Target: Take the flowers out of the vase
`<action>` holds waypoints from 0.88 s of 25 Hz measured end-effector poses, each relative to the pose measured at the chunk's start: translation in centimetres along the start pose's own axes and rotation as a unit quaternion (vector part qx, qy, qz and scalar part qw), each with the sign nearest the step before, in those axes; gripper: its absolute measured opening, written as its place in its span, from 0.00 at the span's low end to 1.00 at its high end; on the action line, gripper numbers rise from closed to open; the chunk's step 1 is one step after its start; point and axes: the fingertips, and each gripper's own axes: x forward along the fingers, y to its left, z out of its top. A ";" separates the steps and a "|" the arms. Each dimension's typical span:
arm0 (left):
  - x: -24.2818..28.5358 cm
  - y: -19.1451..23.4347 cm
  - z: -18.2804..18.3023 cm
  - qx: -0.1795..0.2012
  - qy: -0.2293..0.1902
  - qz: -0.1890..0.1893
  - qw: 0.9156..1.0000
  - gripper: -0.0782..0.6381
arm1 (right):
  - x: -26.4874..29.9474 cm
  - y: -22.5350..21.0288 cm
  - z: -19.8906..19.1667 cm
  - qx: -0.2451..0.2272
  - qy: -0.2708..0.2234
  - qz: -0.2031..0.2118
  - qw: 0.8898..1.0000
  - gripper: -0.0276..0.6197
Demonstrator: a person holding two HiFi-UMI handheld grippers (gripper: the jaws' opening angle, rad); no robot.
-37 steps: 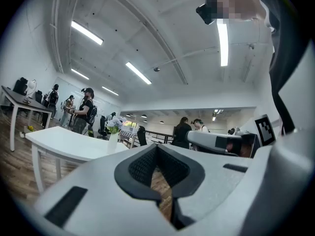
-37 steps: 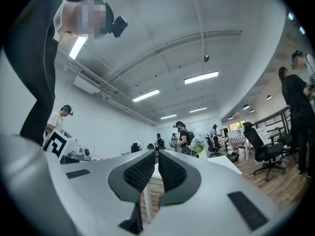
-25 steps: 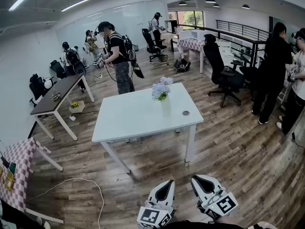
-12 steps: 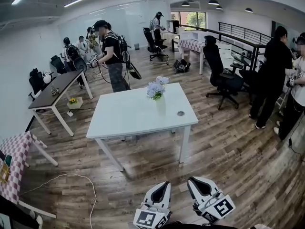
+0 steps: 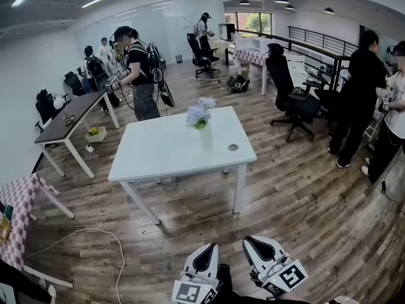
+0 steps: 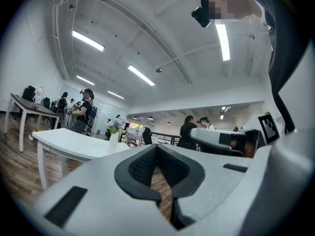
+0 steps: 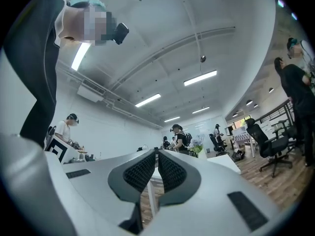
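Observation:
A pale vase (image 5: 205, 138) with light blue and white flowers (image 5: 199, 114) stands at the far side of a white table (image 5: 158, 157) in the middle of the room. Both grippers are low in the head view, well short of the table, over the wood floor. My left gripper (image 5: 207, 248) is shut with nothing in it, and my right gripper (image 5: 252, 240) is shut and empty too. In the left gripper view the flowers (image 6: 117, 123) show far off, left of the closed tips (image 6: 156, 146). In the right gripper view the flowers (image 7: 198, 144) lie beyond the closed tips (image 7: 157, 151).
A small round object (image 5: 233, 147) lies on the white table near its right edge. A person with a backpack (image 5: 139, 75) stands behind the table. Black office chair (image 5: 288, 100) and people (image 5: 357, 100) at right; dark table (image 5: 69, 116) and checkered table (image 5: 19, 214) at left; cable (image 5: 82, 238) on the floor.
The table and vase have slid left in the head view and both grippers sit slightly lower and further left. The person behind the table has stepped left. Both jaws stay shut.

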 end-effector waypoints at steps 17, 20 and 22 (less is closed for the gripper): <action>9.3 5.5 0.1 0.011 0.006 -0.043 0.999 0.12 | 8.0 -6.7 -0.9 -0.012 0.001 -0.029 0.999 0.09; 11.6 7.5 0.0 0.024 0.014 -0.051 0.998 0.12 | 10.9 -8.1 -1.1 -0.009 -0.003 -0.037 0.999 0.09; 12.9 9.0 0.4 0.026 0.017 -0.056 0.998 0.12 | 13.0 -8.8 -1.1 -0.005 -0.007 -0.040 0.999 0.08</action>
